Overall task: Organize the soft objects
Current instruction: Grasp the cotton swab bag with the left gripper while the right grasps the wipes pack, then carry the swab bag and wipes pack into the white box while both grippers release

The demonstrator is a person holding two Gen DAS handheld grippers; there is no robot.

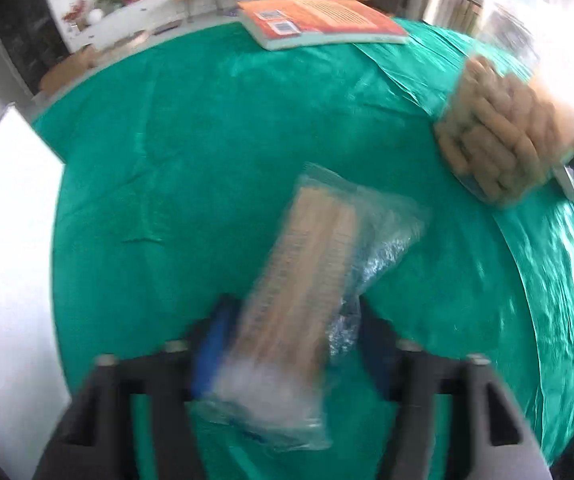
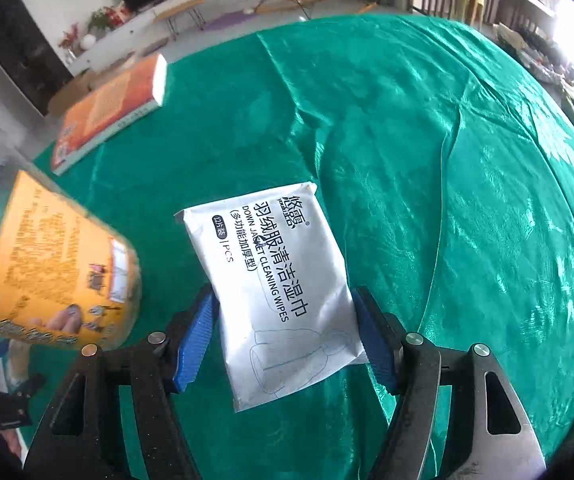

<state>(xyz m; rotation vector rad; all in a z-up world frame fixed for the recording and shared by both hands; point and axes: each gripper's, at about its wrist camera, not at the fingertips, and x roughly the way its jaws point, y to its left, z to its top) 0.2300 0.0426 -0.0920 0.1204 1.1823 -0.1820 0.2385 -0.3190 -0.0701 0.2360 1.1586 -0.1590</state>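
The tabletop (image 2: 427, 152), draped in wrinkled green cloth, lies bare toward 12 and 2 o'clock in the right wrist view. An orange book (image 2: 107, 108) lies near the far edge at 10 o'clock. The white pack of down jacket cleaning wipes (image 2: 283, 292) sits gripped between the right claw (image 2: 287, 336) pads. The left claw (image 1: 287, 344) clamps a blurred clear bag of tan biscuits (image 1: 303, 276); a similar bag (image 1: 503, 128) shows at 2 o'clock.

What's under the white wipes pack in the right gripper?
Only the green tablecloth shows around the wipes pack, which sits between the right gripper's blue pads. Whatever lies directly beneath the pack is covered.
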